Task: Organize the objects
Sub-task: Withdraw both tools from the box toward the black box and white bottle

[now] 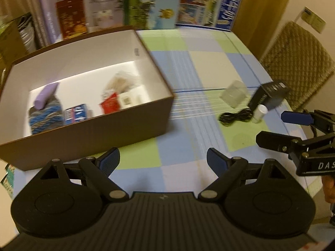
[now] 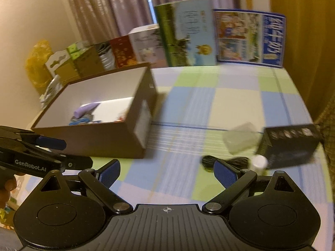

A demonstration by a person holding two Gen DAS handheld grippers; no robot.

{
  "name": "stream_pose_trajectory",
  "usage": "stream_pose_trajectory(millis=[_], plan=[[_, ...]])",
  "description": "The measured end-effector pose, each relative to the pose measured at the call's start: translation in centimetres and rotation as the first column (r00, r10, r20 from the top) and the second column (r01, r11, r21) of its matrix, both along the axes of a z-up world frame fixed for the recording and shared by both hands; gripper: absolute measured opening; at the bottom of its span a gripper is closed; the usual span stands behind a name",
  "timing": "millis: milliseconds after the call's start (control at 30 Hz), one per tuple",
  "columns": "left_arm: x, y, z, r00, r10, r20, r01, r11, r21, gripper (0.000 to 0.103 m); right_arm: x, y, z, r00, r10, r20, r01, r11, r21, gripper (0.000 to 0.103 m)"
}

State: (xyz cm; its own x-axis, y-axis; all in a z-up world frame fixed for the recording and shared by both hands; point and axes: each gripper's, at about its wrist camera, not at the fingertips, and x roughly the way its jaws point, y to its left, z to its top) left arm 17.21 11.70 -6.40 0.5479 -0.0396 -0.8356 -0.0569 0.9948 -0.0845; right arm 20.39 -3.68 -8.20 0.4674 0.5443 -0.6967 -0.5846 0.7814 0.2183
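Observation:
A brown cardboard box (image 1: 117, 123) with a white inside stands on the left of the checked tablecloth; it also shows in the right wrist view (image 2: 100, 140). Inside lie a purple tube (image 1: 45, 96), a knitted blue item (image 1: 45, 117), a red packet (image 1: 110, 104) and small boxes. On the cloth to the right lie a clear plastic piece (image 1: 233, 96), a black box (image 1: 270, 96), a white bottle (image 1: 259, 113) and a coiled black cable (image 1: 235, 117). My left gripper (image 1: 163, 161) is open and empty in front of the box. My right gripper (image 2: 167, 171) is open and empty, near the cable (image 2: 226, 160).
Picture books and cartons (image 1: 178, 4) stand along the table's far edge. A padded chair (image 1: 297, 62) is at the right. A yellow bag (image 2: 38, 62) and more cartons sit left of the box. Curtains hang behind.

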Motion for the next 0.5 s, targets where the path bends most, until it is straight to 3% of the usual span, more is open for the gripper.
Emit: stream_pose_trajectory(millis=[500], plan=[[4.0,-9.3,-2.4,0.99,-0.144,0.003,0.144,0.989,-0.036,0.087,2.9,-10.6,-0.8,0.985,-0.173,0.0,0.173,0.983,-0.065,0.093]])
